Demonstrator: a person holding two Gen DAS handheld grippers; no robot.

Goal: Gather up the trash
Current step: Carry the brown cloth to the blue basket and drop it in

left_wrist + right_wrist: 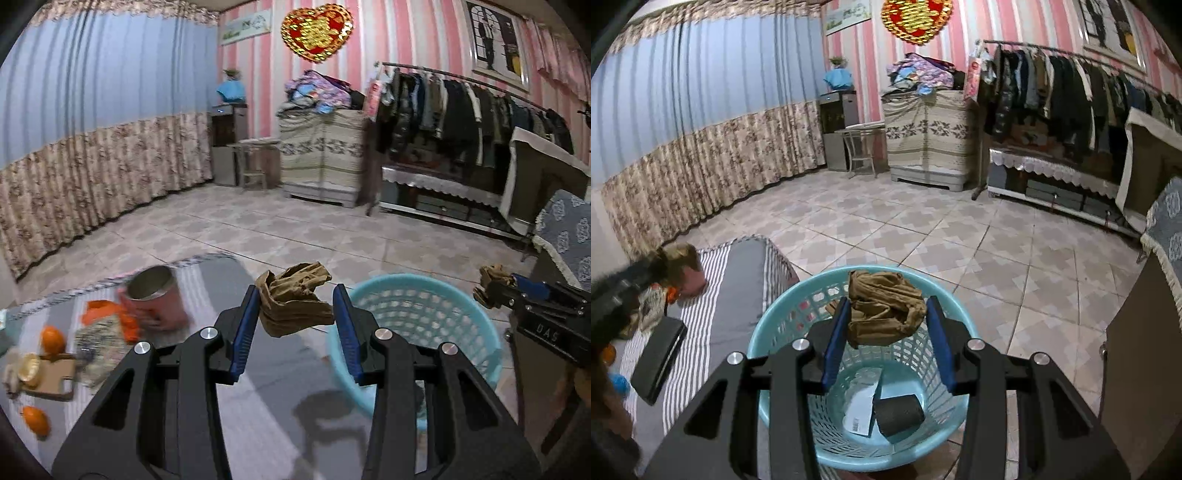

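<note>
My left gripper (295, 314) is shut on a crumpled brown paper wad (295, 301), held above the table edge, just left of the light-blue trash basket (476, 332). My right gripper (886, 325) is shut on a second crumpled brown paper wad (884, 308), held right over the open basket (775, 328). Inside the basket lie a white paper slip (862, 408) and a dark roll (897, 413). The right gripper also shows at the right of the left wrist view (491, 286), with its wad.
On the striped tablecloth (207, 291) lie a tipped pink can (155, 301), an orange snack packet (107, 321), oranges (51, 339) and a small board (51, 376). A black flat case (659, 360) lies on the cloth. Tiled floor, clothes rack and cabinets stand behind.
</note>
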